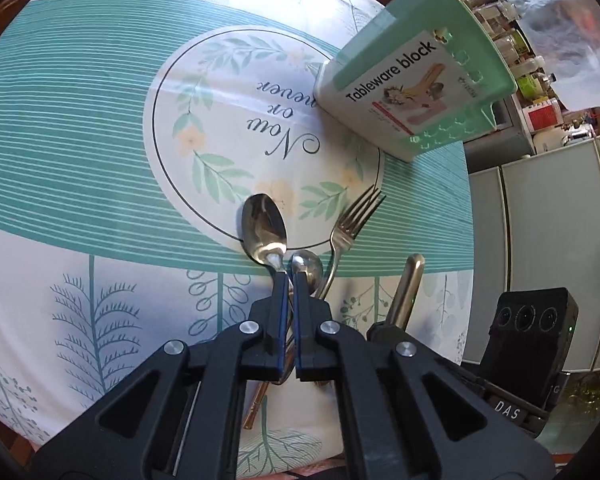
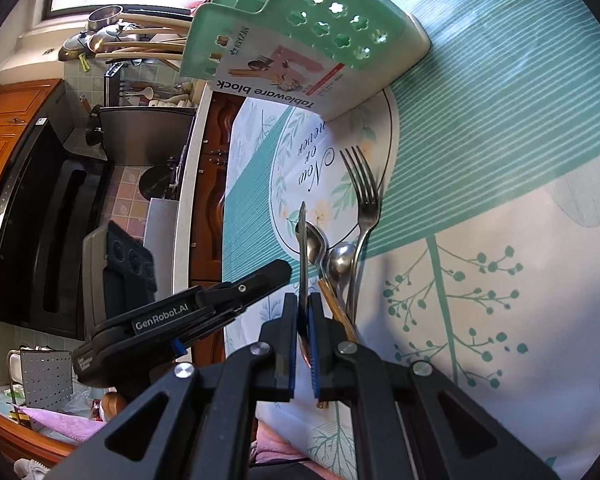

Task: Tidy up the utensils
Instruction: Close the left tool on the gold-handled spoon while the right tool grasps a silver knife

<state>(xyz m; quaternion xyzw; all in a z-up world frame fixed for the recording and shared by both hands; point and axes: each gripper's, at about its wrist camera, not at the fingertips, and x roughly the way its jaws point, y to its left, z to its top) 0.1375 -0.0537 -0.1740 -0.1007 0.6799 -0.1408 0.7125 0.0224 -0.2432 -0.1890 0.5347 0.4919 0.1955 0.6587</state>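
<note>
Left claw (image 1: 288,280) clamped on large spoon (image 1: 265,229) neck, right claw (image 2: 303,300) clamped on knife (image 2: 302,256).

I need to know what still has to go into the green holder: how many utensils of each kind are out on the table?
Silver metal spoons: 2, the large spoon and the small spoon
Silver metal fork: 1
Silver table knife: 1
Total: 4

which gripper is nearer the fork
Left. The left gripper sits just beside the fork; the right gripper is raised off the table, holding a knife.
</note>
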